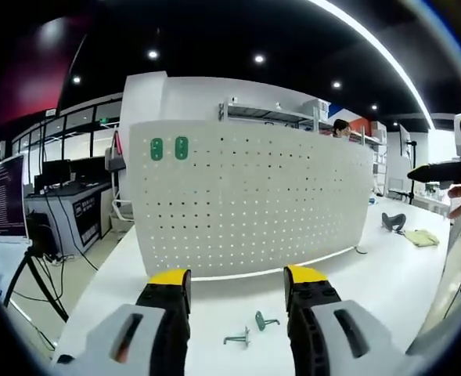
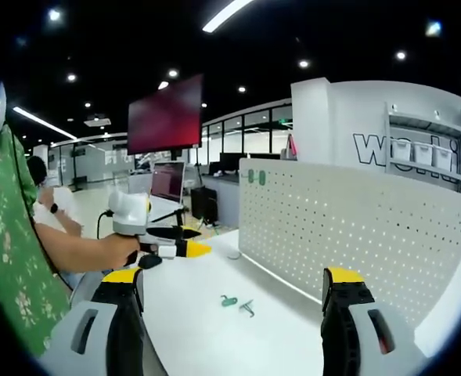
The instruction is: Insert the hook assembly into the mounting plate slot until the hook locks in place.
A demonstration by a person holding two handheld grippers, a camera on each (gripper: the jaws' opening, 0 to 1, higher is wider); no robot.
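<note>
Both grippers, left (image 1: 238, 301) and right (image 2: 234, 301), gape wide and empty; two small hooks (image 1: 252, 329), seemingly green, lie on the tabletop (image 1: 387, 274) before the pegboard (image 1: 250, 196).

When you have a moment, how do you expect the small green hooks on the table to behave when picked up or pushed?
The two green hooks look thin and small, so probably light and stiff. Lying flat on the smooth white table, they may slide rather than roll when nudged. Their low profile could make them hard for the open left tongs to pinch.

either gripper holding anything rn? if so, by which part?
Nothing held. Left gripper and right gripper are open; both hooks lie loose on the table.
</note>
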